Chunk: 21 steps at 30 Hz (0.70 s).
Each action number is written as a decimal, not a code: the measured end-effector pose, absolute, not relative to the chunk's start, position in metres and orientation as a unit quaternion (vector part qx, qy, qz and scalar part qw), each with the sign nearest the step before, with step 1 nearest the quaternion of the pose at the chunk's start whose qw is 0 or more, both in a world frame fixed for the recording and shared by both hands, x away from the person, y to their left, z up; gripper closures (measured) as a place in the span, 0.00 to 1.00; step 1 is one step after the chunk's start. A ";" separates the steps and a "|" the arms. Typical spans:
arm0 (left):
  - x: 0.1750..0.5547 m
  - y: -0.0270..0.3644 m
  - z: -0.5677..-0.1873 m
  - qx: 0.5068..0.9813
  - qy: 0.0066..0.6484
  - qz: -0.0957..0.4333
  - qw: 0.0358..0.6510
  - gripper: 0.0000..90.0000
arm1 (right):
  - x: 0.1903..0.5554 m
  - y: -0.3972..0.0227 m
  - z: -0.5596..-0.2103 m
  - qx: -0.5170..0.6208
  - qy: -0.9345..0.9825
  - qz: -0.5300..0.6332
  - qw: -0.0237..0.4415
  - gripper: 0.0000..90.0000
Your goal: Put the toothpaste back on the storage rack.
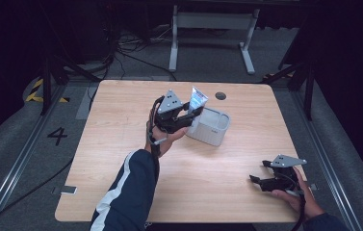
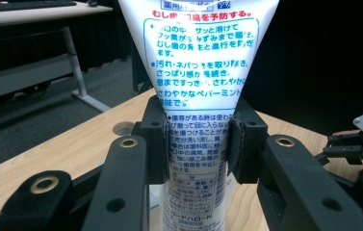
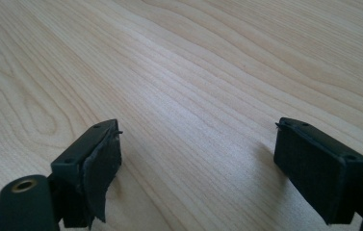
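Observation:
A white toothpaste tube [image 2: 198,86] with blue and red Japanese print stands upright between the jaws of my left gripper [image 2: 197,147], which is shut on its lower part. In the high view that tube [image 1: 198,99] rises above the near left corner of a white box-shaped holder [image 1: 211,126], with the left gripper [image 1: 192,114] held up over the table by a hand in a dark sleeve. My right gripper [image 3: 196,159] rests low over bare wood, open, nothing between its pads. It sits near the table's front right corner [image 1: 260,171].
The light wooden table [image 1: 121,144] has a round cable hole [image 1: 220,96] behind the holder. Beyond the far edge stand a white desk frame [image 1: 212,33] and floor cables. Bare wood lies between the two hands.

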<state>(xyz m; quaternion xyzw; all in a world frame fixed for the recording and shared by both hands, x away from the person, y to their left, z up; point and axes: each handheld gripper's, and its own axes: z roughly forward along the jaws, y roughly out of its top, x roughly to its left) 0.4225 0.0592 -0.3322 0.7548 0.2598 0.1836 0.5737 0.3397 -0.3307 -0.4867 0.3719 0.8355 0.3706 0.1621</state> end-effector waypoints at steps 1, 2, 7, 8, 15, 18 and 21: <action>0.423 0.058 -0.331 0.756 0.259 0.182 0.573 0.73 | 0.340 -0.331 -0.487 0.372 0.835 0.371 0.162 0.19; 0.423 0.057 -0.330 0.755 0.258 0.184 0.573 0.73 | 0.340 -0.331 -0.487 0.372 0.836 0.371 0.162 0.19; 0.426 0.052 -0.326 0.753 0.254 0.183 0.578 0.73 | 0.340 -0.331 -0.487 0.372 0.835 0.371 0.162 0.19; 0.426 0.050 -0.325 0.752 0.253 0.184 0.580 0.73 | 0.340 -0.331 -0.487 0.372 0.836 0.371 0.162 0.19; 0.431 0.042 -0.321 0.750 0.255 0.190 0.579 0.74 | 0.340 -0.331 -0.487 0.372 0.835 0.371 0.161 0.19; 0.433 0.040 -0.320 0.746 0.254 0.190 0.585 0.74 | 0.339 -0.331 -0.487 0.371 0.836 0.371 0.161 0.19; 0.436 0.036 -0.320 0.744 0.250 0.187 0.591 0.74 | 0.339 -0.331 -0.487 0.370 0.836 0.371 0.161 0.19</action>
